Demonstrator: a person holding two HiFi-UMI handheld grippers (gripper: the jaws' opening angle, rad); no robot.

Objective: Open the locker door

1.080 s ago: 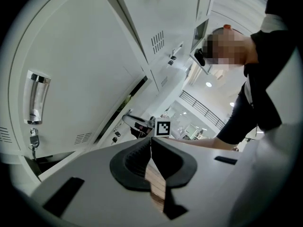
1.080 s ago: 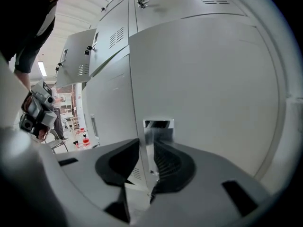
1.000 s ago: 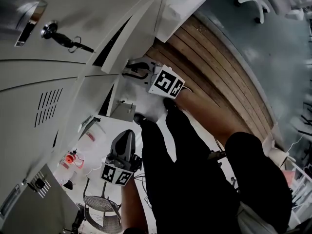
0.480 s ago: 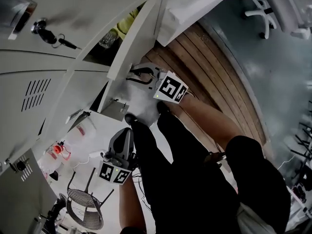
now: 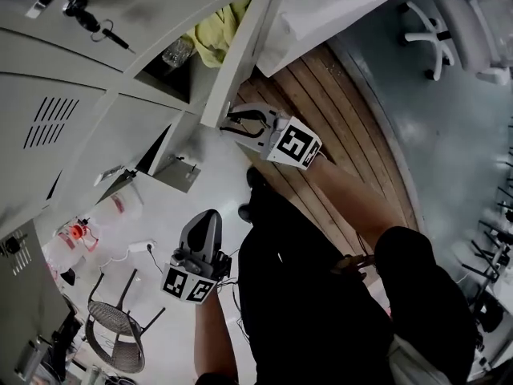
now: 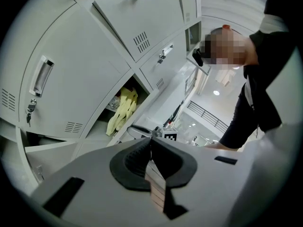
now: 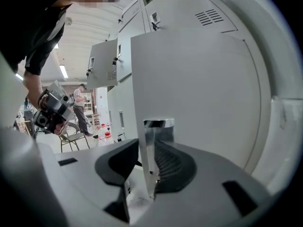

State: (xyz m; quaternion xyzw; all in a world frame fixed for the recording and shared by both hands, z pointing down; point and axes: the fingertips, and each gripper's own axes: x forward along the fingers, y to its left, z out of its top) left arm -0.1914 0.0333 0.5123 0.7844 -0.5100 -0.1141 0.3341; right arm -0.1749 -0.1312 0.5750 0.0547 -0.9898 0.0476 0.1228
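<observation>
The grey locker door (image 5: 240, 54) stands swung out from its locker. Inside lie a yellow cloth (image 5: 220, 30) and a clear jar (image 5: 178, 52). My right gripper (image 5: 232, 123) is at the door's lower free edge. In the right gripper view the door (image 7: 199, 93) edge and its chrome handle (image 7: 158, 123) sit between the jaws of the right gripper (image 7: 147, 160). The jaws are opening, and a slim gap shows at the left pad. My left gripper (image 5: 207, 216) hangs lower, away from the lockers, shut on nothing. The left gripper view shows the left gripper (image 6: 150, 143) with its pads together.
A key (image 5: 88, 18) hangs in the lock of the locker above. A lower locker door (image 5: 172, 171) is ajar. A mesh chair (image 5: 112, 339) and red-capped bottles (image 5: 72, 233) stand on the white floor; an office chair (image 5: 457, 22) is beyond the wooden strip (image 5: 353, 135).
The door has swung wider with my right gripper at its edge, baring the yellow cloth and jar. The left gripper has hardly moved.
</observation>
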